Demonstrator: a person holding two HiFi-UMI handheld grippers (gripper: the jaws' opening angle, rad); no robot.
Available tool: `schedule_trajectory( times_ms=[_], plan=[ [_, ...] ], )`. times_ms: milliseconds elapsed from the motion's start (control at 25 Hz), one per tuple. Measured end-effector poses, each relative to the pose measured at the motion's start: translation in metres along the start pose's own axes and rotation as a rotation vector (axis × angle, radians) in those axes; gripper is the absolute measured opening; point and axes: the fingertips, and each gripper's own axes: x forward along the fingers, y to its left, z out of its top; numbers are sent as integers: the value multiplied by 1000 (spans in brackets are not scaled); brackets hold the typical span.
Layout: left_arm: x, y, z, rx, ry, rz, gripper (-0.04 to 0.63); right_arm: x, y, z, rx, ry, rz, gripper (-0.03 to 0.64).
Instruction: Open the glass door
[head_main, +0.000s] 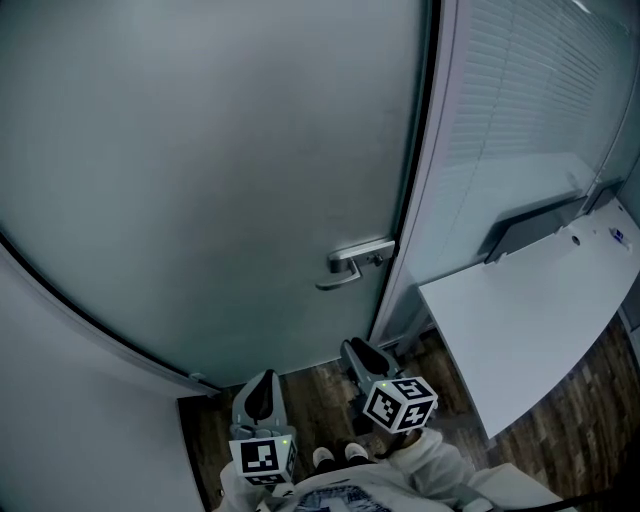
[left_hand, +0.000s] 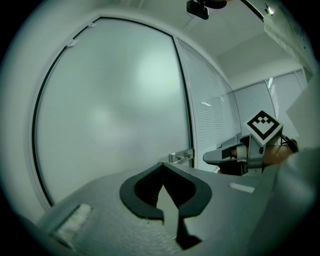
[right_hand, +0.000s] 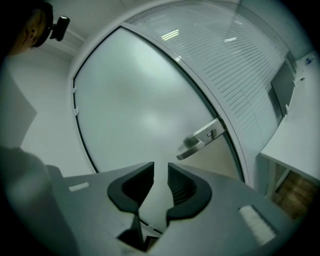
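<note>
The frosted glass door (head_main: 200, 150) stands closed in its dark frame, with a metal lever handle (head_main: 352, 265) at its right edge. My right gripper (head_main: 365, 357) is held below and a little right of the handle, apart from it. In the right gripper view its jaws (right_hand: 160, 167) stand open with nothing between them, and the handle (right_hand: 200, 140) lies ahead, up and to the right. My left gripper (head_main: 260, 395) hangs lower and further left. In the left gripper view (left_hand: 162, 165) its fingertips meet, empty, with the handle (left_hand: 181, 156) beyond them.
A white table (head_main: 540, 320) juts in at the right, close to the door frame. Behind it is a glass wall with blinds (head_main: 520, 90). A white wall (head_main: 60, 400) closes in at the left. Wooden floor (head_main: 320, 395) and the person's shoes (head_main: 340, 455) show below.
</note>
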Motion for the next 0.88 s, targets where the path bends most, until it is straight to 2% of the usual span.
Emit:
schedule_trajectory(
  times_ms=[160, 280, 560, 720, 880],
  plan=[
    [-6, 14, 0, 4, 9, 37, 5, 27, -22, -4, 192, 8, 19, 131],
    [-12, 23, 1, 7, 19, 70, 5, 46, -34, 0, 346, 0, 62, 195],
    [-22, 42, -6, 11, 56, 131, 5, 101, -70, 0, 762, -27, 117, 204],
    [-19, 52, -23, 15, 76, 155, 5, 128, -93, -7, 898, -45, 126, 204],
    [-20, 61, -25, 9, 89, 187, 5, 156, -96, -2, 960, -35, 187, 204]
  ],
)
